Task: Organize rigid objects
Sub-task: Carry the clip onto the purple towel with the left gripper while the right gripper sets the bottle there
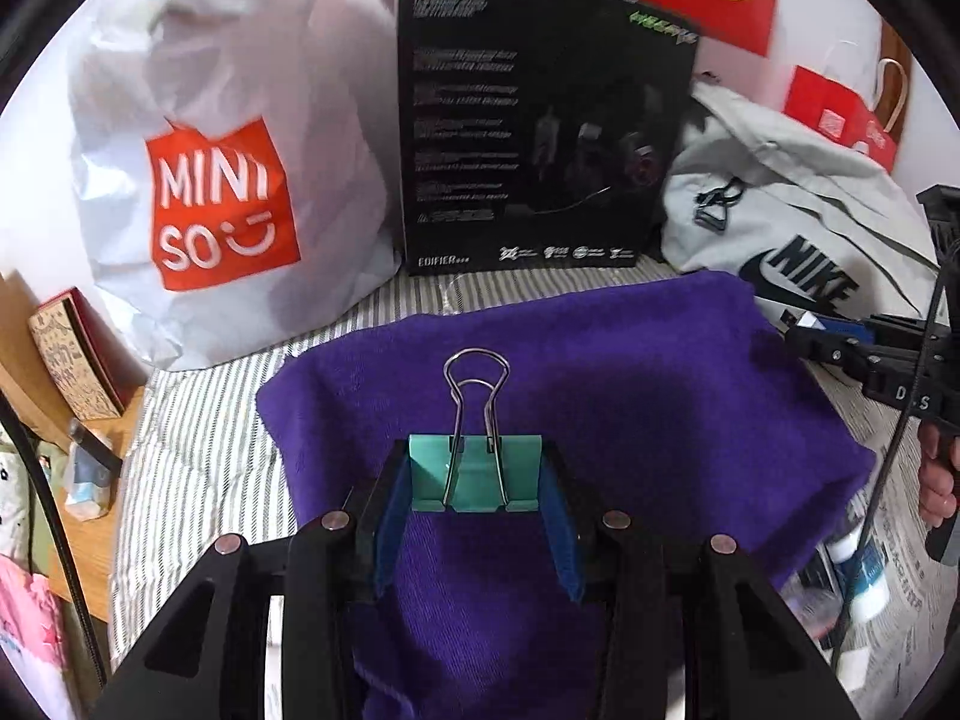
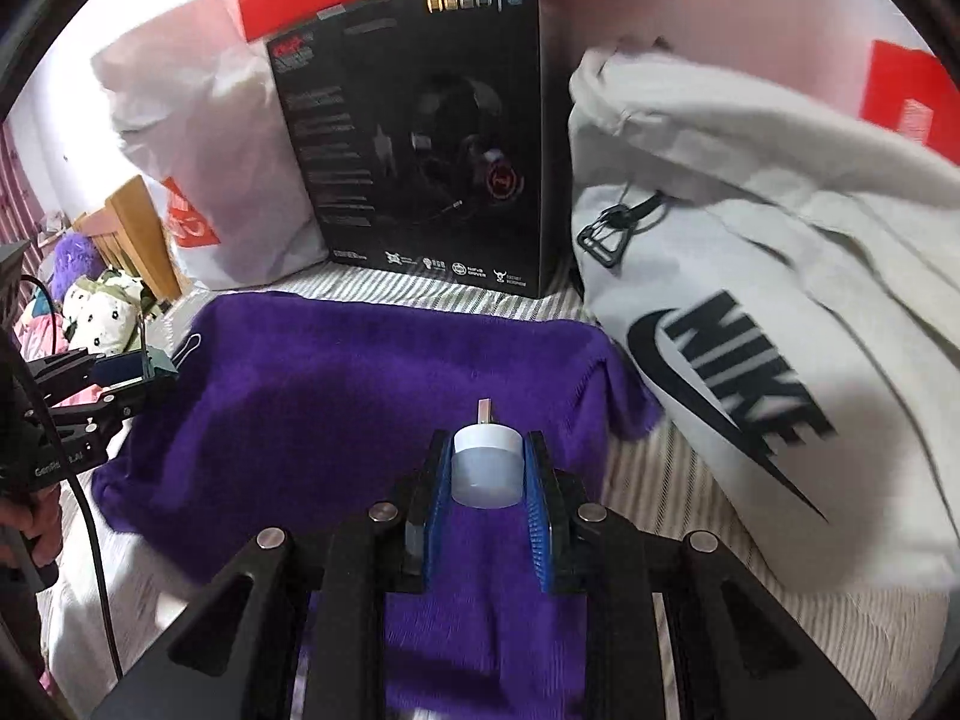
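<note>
Behind the purple towel [image 1: 630,372], black box [image 1: 540,120]; left tongs [image 1: 477,474] clasping binder clip [image 1: 477,468], right tongs [image 2: 487,471] white cylinder [image 2: 486,468].

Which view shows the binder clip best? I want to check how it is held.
The left wrist view: the teal binder clip sits centred, sharp, pinched between the left tool's blue pads, wire handles pointing away. The right wrist view shows it only small and side-on at the left edge.
</note>
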`<state>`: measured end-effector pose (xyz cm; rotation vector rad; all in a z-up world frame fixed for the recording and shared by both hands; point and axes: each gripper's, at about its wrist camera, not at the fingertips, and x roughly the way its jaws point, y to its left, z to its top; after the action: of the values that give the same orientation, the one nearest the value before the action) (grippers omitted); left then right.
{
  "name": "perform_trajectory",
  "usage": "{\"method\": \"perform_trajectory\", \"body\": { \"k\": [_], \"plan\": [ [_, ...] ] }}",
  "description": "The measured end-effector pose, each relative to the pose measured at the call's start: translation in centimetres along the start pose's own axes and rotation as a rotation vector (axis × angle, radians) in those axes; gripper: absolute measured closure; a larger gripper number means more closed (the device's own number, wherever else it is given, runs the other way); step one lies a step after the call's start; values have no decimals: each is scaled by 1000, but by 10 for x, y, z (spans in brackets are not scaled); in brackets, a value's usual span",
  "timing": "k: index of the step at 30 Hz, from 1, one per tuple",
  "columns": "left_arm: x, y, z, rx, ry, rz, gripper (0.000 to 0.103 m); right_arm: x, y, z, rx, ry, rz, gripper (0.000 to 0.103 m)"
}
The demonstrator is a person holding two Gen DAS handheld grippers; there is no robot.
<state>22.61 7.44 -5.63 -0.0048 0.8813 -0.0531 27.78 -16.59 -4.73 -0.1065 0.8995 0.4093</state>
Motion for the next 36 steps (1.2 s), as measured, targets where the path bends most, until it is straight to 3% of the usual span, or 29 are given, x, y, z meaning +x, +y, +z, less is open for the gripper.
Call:
{"method": "perform_trajectory", "body": {
  "k": [12,21,28,30,32,33,36],
  "plan": [
    [57,10,16,-24,108,1,64,73,-2,20,-33,115,-39,80],
    [75,4,17,5,184,33,64,95,2,22,-58,196,-44,80],
    [76,3,18,4,192,37,63,100,2,25,-76,213,-22,79],
    [74,4,16,0,199,40,58,99,0,25,-78,221,-13,75],
    [73,3,13,1,207,46,47,98,-1,24,-76,230,5,58],
    [71,3,9,-3,206,45,46,96,0,22,-80,235,16,55],
    [64,1,0,-5,207,42,42,90,8,13,-118,240,-15,55]
  ]
}}
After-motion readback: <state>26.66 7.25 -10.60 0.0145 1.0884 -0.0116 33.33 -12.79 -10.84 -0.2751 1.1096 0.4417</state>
